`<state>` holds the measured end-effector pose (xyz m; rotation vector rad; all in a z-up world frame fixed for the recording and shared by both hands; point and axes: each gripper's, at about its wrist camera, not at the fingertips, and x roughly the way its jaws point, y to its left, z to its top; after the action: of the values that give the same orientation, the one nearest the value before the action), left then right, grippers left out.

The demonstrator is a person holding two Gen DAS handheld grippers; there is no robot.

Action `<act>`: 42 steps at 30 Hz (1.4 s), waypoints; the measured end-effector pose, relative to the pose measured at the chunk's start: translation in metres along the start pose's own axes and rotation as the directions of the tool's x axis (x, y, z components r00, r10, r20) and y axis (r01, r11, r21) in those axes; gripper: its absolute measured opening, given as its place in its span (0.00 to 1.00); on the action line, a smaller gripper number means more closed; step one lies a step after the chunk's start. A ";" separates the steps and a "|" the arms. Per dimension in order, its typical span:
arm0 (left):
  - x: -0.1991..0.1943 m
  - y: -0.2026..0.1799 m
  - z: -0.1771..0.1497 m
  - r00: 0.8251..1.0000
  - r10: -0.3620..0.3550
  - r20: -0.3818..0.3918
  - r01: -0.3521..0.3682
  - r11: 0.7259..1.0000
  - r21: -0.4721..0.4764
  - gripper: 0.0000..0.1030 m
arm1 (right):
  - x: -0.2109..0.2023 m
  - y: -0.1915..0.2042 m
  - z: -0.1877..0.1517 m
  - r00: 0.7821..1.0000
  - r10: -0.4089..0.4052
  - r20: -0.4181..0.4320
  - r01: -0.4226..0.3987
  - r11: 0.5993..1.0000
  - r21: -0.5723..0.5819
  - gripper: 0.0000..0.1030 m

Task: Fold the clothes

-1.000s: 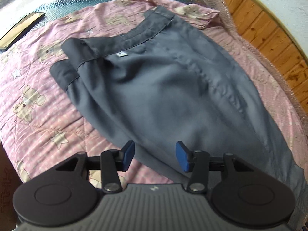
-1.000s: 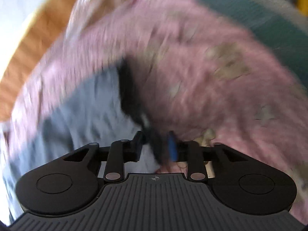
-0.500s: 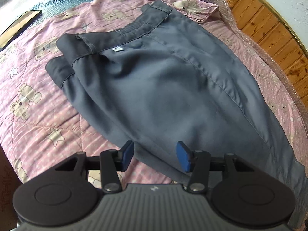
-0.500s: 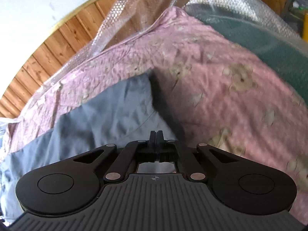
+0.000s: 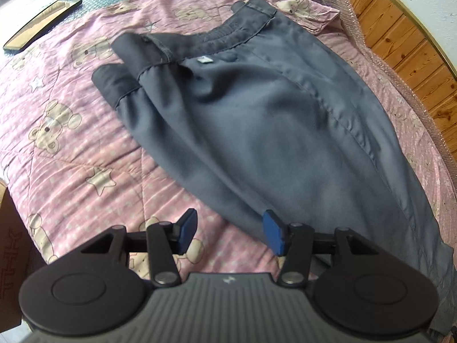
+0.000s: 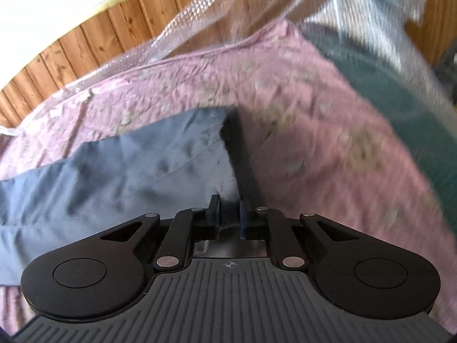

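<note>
Grey trousers lie spread flat on a pink teddy-bear quilt, waistband at the far end, legs running toward the lower right. My left gripper hovers open just above the trousers' near edge, nothing between its blue pads. In the right wrist view the trousers stretch to the left, and their dark end band runs straight back to my right gripper. Its fingers stand a narrow gap apart with the band's near end lying between them, no longer pinched.
A wood-panelled wall with bubble wrap along it borders the bed's far side. Beyond the quilt lies a green mat. A long flat dark object rests at the far left. A brown box edge stands at the near left.
The right gripper was fully shut half a second ago and now shows a small gap. It has drawn back a little from the band. The left gripper stays open and shifted slightly.
</note>
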<state>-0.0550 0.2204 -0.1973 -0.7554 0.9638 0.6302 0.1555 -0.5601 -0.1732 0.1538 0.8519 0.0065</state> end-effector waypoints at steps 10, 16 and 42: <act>-0.017 0.016 0.032 0.997 -0.025 0.075 0.026 1.000 -0.017 0.52 | 0.028 -0.017 -0.021 0.993 -0.071 -0.092 0.076 0.996 0.051 0.09; -0.022 0.033 0.062 0.991 -0.045 0.129 0.052 0.997 -0.051 0.57 | -0.006 0.026 0.006 0.942 -0.329 0.070 0.328 0.944 0.022 0.44; 0.044 0.120 0.120 0.993 -0.115 -0.018 0.116 0.989 0.093 0.55 | 0.080 0.336 -0.020 0.962 -0.039 -0.271 -0.085 0.899 -0.429 0.43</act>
<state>-0.0688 0.3924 -0.2263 -0.7266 0.9480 0.4761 0.2118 -0.2202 -0.1994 -0.2693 1.1047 0.2472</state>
